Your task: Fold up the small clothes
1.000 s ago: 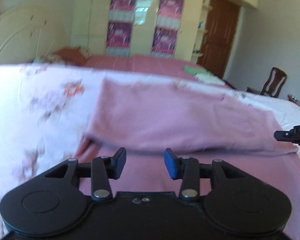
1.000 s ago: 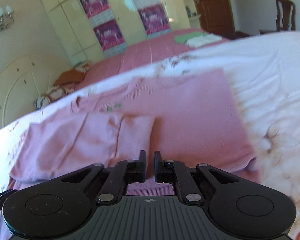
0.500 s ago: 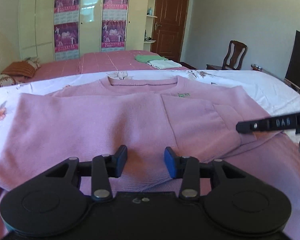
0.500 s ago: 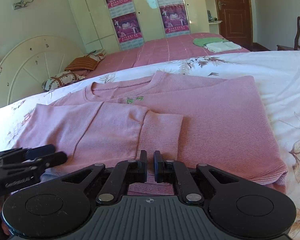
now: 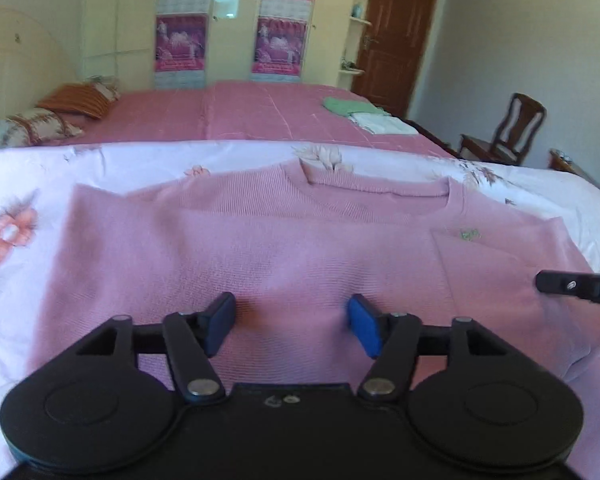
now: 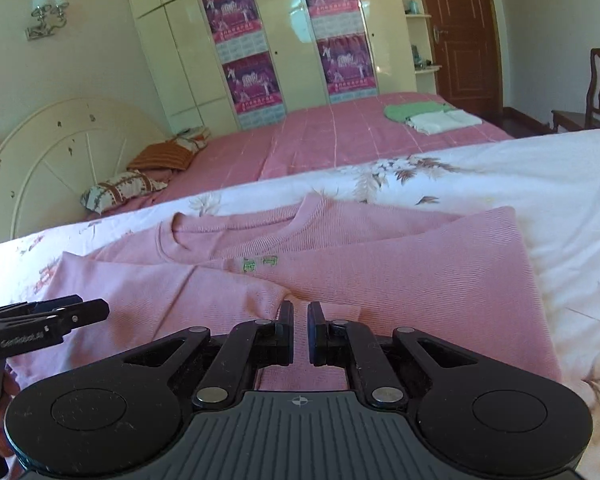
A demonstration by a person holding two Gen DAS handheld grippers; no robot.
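Note:
A pink knit sweater (image 5: pixel 260 248) lies flat on a white floral bedspread (image 5: pixel 16 280), collar away from me, with both sleeves folded in over the body. My left gripper (image 5: pixel 292 326) is open and empty, its blue pads low over the sweater's lower middle. My right gripper (image 6: pixel 299 330) has its jaws nearly together with a thin gap; pink fabric of the folded sleeve cuff (image 6: pixel 340 314) lies right at the tips, and I cannot tell if it is pinched. The sweater also shows in the right wrist view (image 6: pixel 420 280). Each gripper's tip shows at the edge of the other's view.
A second bed with a pink cover (image 6: pixel 360 132) lies beyond, with folded green and white clothes (image 6: pixel 432 116) and pillows (image 6: pixel 124 188) on it. A wardrobe (image 6: pixel 284 40), a brown door (image 6: pixel 460 32) and a wooden chair (image 5: pixel 516 128) stand behind.
Both views have steadied and moved closer over the sweater. The left gripper has opened wider and shifted toward the sweater's middle. The right gripper's jaws stay nearly together.

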